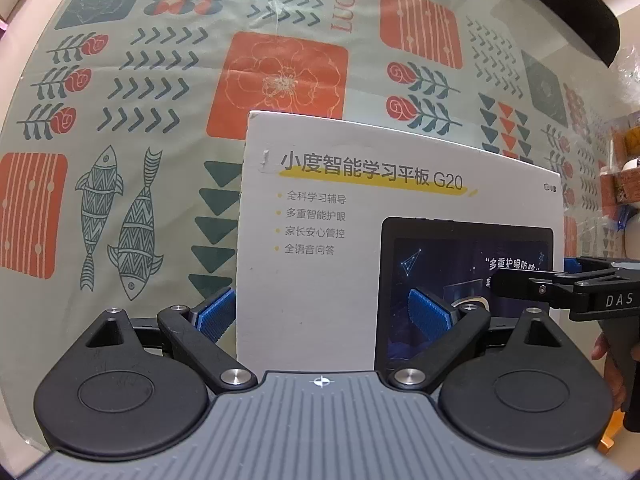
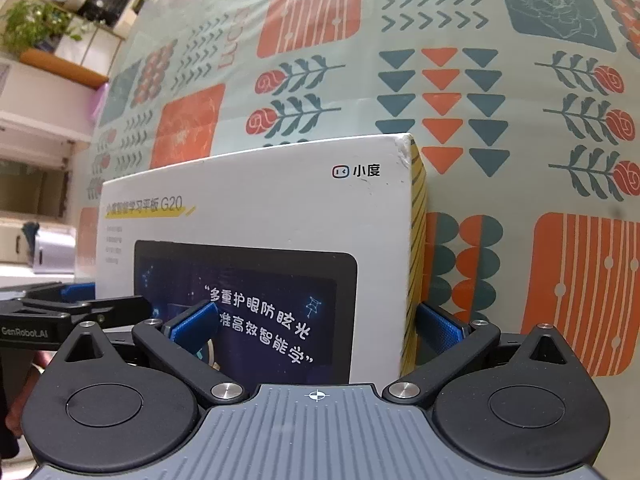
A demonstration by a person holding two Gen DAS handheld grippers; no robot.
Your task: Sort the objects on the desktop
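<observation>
A white tablet box (image 1: 340, 216) printed with "G20" and a dark tablet picture is held above the patterned tablecloth (image 1: 120, 92). My left gripper (image 1: 324, 312) straddles its left end, one blue pad (image 1: 216, 314) below the box and one pad (image 1: 430, 314) on its printed face. My right gripper (image 2: 316, 328) straddles the right end of the same box (image 2: 260, 216), one pad (image 2: 192, 328) on the face and one pad (image 2: 440, 328) behind the yellow striped edge. Both are shut on the box.
The right gripper's black body (image 1: 580, 296) shows at the right of the left wrist view. A wooden object (image 1: 624, 176) lies at the table's right edge. Shelves with a plant (image 2: 36, 24) stand beyond the table's left side.
</observation>
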